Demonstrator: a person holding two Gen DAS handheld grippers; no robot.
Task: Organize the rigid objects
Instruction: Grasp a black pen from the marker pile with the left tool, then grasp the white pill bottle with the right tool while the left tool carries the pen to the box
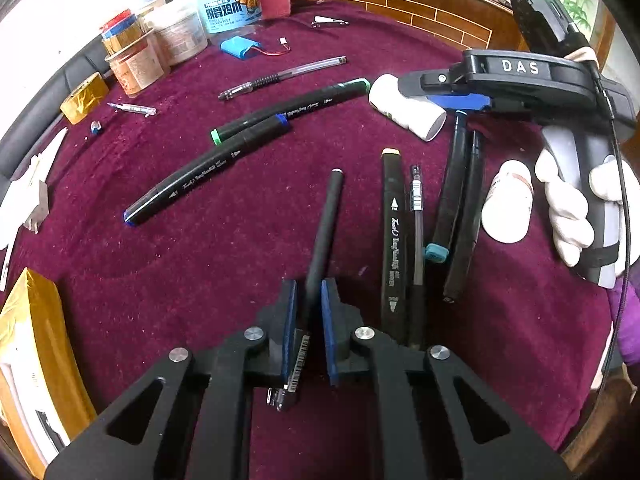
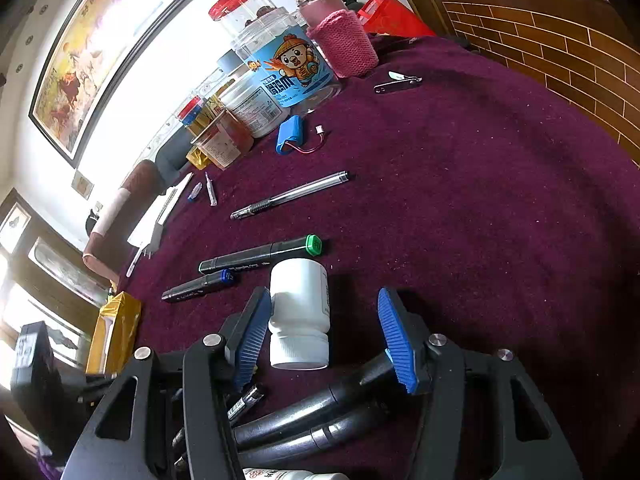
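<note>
We have the left claw (image 1: 309, 300) pinching a slim black pen (image 1: 324, 232), its blue pads closed tight on the lower barrel while the tip points away over the maroon tabletop (image 1: 240, 260). To do this step well, we judge it best to carry the pen level and lay it parallel to, and just left of, the row of dark markers (image 1: 394, 236) lying right of the pen, then let go only once it rests flat. The right claw (image 2: 324, 336) stands spread around a white pill bottle (image 2: 298, 312) lying on its side; its left pad looks to touch the bottle, the right pad stands clear, so nothing is gripped there.

The left wrist view shows the whole marker row, a second white bottle (image 1: 508, 204) right of that row, and a gloved hand (image 1: 576, 216) holding the right tool. The right wrist view alone shows the gap beside the bottle and a framed painting (image 2: 100, 52) far left of it.
</note>
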